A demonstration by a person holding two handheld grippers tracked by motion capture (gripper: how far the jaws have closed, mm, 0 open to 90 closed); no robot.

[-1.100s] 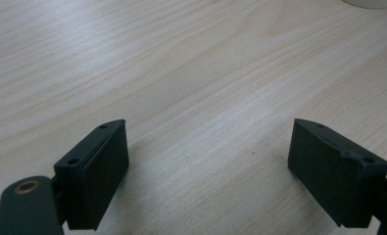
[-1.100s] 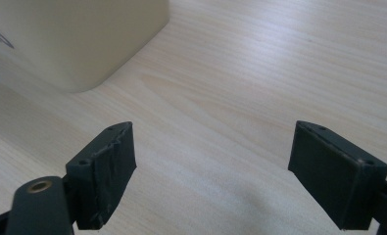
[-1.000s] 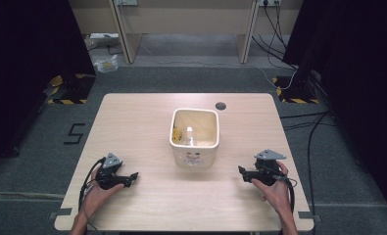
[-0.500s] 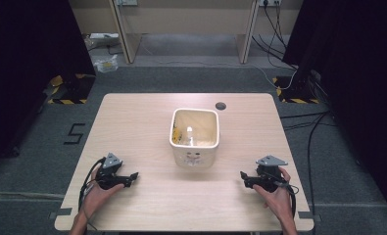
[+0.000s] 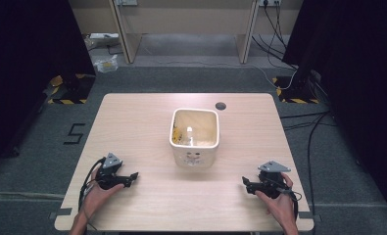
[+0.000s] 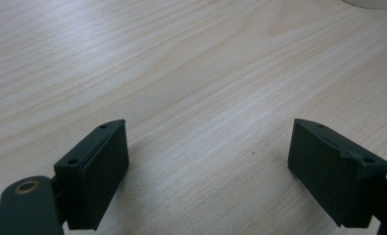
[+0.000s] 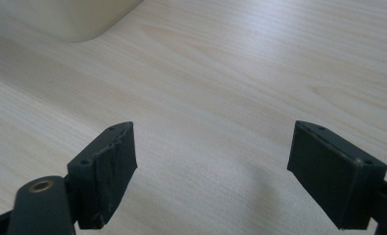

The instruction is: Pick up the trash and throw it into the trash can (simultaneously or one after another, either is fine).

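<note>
A cream square tub (image 5: pixel 195 134) stands in the middle of the light wooden table (image 5: pixel 132 122), with something small and yellow inside. My left gripper (image 5: pixel 130 178) rests low at the front left, held in a hand, pointing right toward the tub. In the left gripper view its jaws stand wide apart over bare wood, left gripper (image 6: pixel 208 171) open and empty. My right gripper (image 5: pixel 247 184) sits at the front right, pointing left. Its jaws are also spread wide with nothing between them, right gripper (image 7: pixel 210 174) open; the tub's corner (image 7: pixel 68 17) shows at the upper left.
A small dark round hole (image 5: pixel 221 105) lies in the tabletop behind the tub. Cables (image 5: pixel 299 127) trail over the grey floor at the right. A black "5" mark (image 5: pixel 73 133) is on the floor at the left. Desk legs and dark curtains stand beyond the table.
My right gripper has drifted slightly back toward the table's front edge. The left gripper and the tub have stayed put.
</note>
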